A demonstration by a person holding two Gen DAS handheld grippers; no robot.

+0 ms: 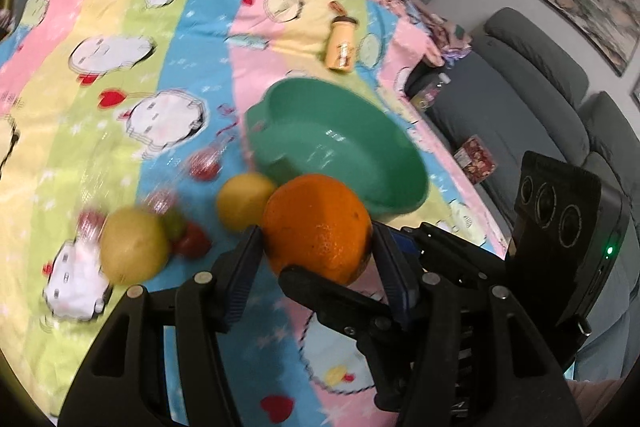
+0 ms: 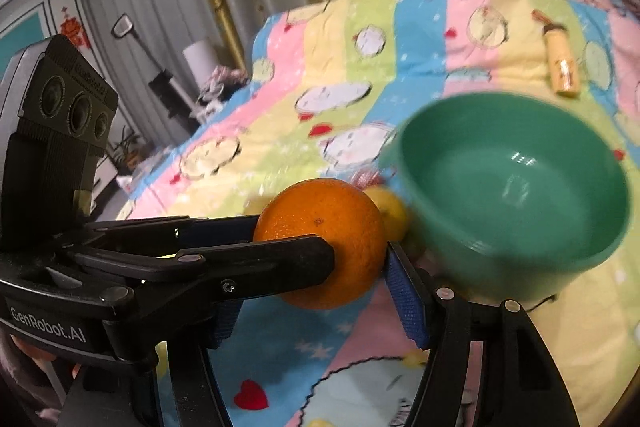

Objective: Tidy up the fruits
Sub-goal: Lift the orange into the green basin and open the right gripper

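Observation:
An orange (image 1: 318, 227) is held above the striped cartoon cloth, and both grippers touch it. My left gripper (image 1: 316, 243) has its jaws pressed on the orange's two sides. My right gripper (image 2: 320, 259) also holds the orange (image 2: 320, 239); one right finger (image 1: 332, 291) crosses under it in the left wrist view. An empty green bowl (image 1: 340, 147) sits just behind the orange, and also shows in the right wrist view (image 2: 516, 187). A yellow lemon (image 1: 244, 201), a yellow-green fruit (image 1: 134, 245) and small red and green fruits (image 1: 188, 237) lie on the cloth to the left.
A yellow bottle (image 1: 341, 45) lies on the cloth behind the bowl. Small red wrapped items (image 1: 204, 163) lie near the fruits. A grey sofa (image 1: 540, 75) stands beyond the table's right edge. Curtains hang behind.

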